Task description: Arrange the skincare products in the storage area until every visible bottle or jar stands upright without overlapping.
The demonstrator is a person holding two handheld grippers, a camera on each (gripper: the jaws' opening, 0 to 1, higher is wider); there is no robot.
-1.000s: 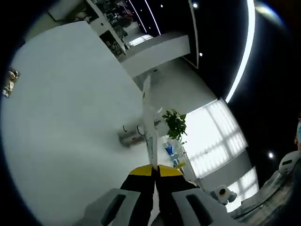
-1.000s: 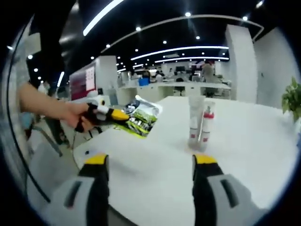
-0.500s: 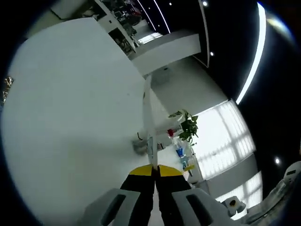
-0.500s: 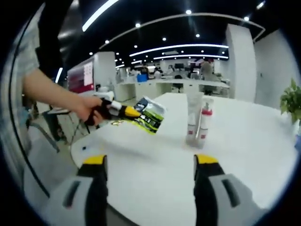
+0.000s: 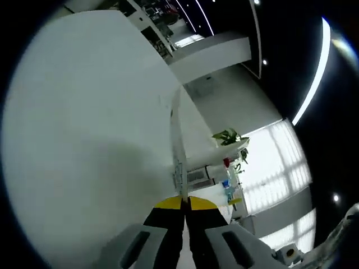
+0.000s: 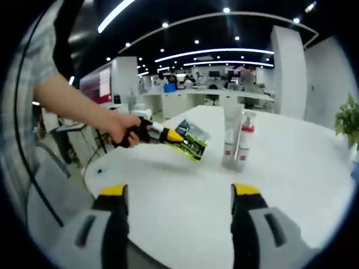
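Left gripper (image 5: 184, 203): jaws are pressed together on a thin flat sachet (image 5: 177, 151), which is seen edge-on in the left gripper view as a narrow pale strip rising from between the yellow jaw tips. In the right gripper view the same gripper (image 6: 175, 136) is seen entering from the left, carried in a person's hand (image 6: 120, 130), and the sachet (image 6: 192, 140) is shown face-on: green and black print, held above the white table (image 6: 185, 196) and tilted, just left of the standing products.

Right gripper (image 6: 176, 193): jaws are spread wide apart, nothing is held between them, and the table surface is seen in the gap.

Tube (image 6: 230, 137): pale, translucent, stood upright on the table toward its far side. No lean is noted.

Bottle (image 6: 244, 141): white with a red cap and red label marking, stood upright just beside the tube on its right; whether the two touch cannot be told.

Table: white, rounded at the near edge, with a small dark mark near its left edge. In the left gripper view its surface (image 5: 84, 129) is seen steeply rolled.

Surroundings: a potted plant (image 6: 349, 120) is noted at the right edge of the right gripper view; another plant (image 5: 229, 136) and bright windows (image 5: 275, 162) are recorded in the left gripper view. Office desks and ceiling strip lights are visible beyond the table.
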